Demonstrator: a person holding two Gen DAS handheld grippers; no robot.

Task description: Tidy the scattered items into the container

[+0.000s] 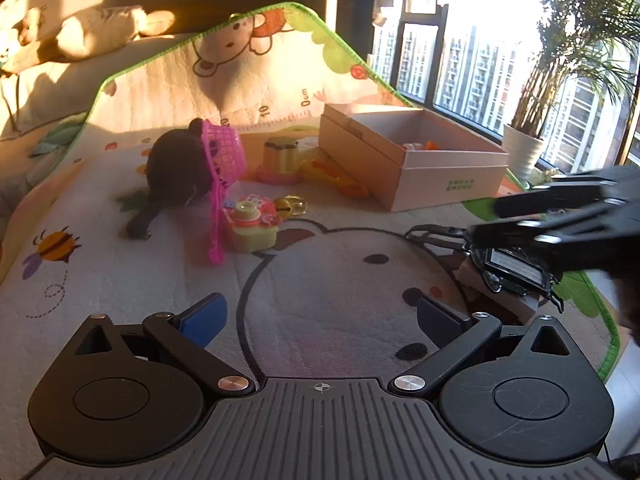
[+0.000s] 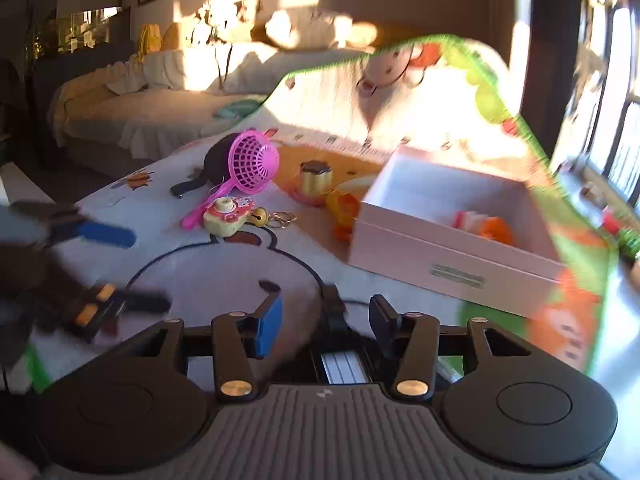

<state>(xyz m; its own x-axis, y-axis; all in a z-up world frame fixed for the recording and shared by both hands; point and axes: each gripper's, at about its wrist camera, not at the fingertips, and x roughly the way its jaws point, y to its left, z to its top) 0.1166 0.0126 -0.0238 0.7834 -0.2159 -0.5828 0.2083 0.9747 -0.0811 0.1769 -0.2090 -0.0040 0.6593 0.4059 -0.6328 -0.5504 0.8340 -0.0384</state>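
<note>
Pink box (image 1: pixel 416 168) beyond scattered toys, left tool (image 1: pixel 320 316) wide apart.

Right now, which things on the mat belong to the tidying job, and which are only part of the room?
For the job:
- pink box, the container
- pink strainer
- black toy pan
- toy camera
- gold bell with rings
- gold cup
- orange toy

Only lying about:
- play mat
- potted plant
- bed

pink strainer (image 1: pixel 224 152), pale pink box (image 1: pixel 416 160), green-edged cartoon mat (image 1: pixel 320 264)
</note>
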